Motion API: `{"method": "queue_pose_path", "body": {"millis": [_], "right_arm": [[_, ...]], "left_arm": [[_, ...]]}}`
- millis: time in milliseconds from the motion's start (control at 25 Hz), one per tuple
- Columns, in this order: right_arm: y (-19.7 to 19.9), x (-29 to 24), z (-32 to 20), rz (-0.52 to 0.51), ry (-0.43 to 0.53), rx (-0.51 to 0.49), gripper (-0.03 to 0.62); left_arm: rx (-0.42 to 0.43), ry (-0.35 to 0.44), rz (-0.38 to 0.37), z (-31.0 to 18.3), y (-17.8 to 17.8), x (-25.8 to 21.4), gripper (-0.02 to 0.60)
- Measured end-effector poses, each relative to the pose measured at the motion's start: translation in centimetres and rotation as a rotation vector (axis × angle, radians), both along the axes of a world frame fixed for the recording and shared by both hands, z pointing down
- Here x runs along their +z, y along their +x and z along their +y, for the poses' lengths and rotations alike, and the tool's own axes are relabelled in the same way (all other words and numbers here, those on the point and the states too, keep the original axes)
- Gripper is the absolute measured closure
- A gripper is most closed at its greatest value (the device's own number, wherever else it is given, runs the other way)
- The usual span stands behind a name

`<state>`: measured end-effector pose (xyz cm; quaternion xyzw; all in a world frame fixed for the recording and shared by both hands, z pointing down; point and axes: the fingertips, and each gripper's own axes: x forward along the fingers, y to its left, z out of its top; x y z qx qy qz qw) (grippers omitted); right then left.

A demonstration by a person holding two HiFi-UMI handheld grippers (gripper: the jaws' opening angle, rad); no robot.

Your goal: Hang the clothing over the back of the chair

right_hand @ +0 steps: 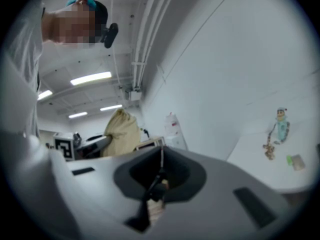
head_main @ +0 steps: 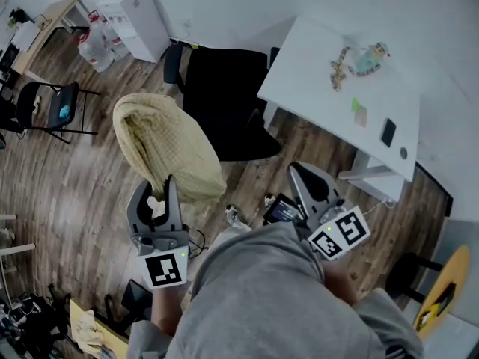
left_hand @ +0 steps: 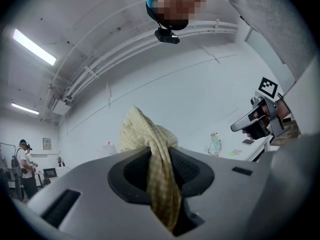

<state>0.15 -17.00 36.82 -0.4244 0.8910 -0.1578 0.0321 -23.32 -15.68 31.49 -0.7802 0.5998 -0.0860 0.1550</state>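
Left gripper (head_main: 156, 194) clamped on yellow clothing (head_main: 166, 142); black chair (head_main: 224, 99) sits just upper right. Right gripper (head_main: 301, 173) closed, empty.

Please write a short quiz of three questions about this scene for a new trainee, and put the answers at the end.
1. True or false: the left tongs are shut on the yellow checked clothing.
2. Where does the black office chair stand? A) on the floor beside the white desk; B) on top of the desk; C) upside down on the floor.
3. Fill in the missing word: the right tongs are ____ (open or shut).
Key: 1 true; 2 A; 3 shut.
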Motion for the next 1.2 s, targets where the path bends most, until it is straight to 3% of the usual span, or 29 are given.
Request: {"method": "queue_pose_path", "body": {"millis": [720, 1200], "right_arm": [[2.1, 0.2, 0.4, 0.023, -0.015, 0.125, 0.559], [2.4, 0.3, 0.2, 0.045, -0.015, 0.169, 0.559]], "left_arm": [[0.024, -0.072, 0.051, -4.5, -0.2, 2.1, 0.460], [0.064, -0.138, 0.029, -6.7, 0.7, 4.9, 0.459]]}}
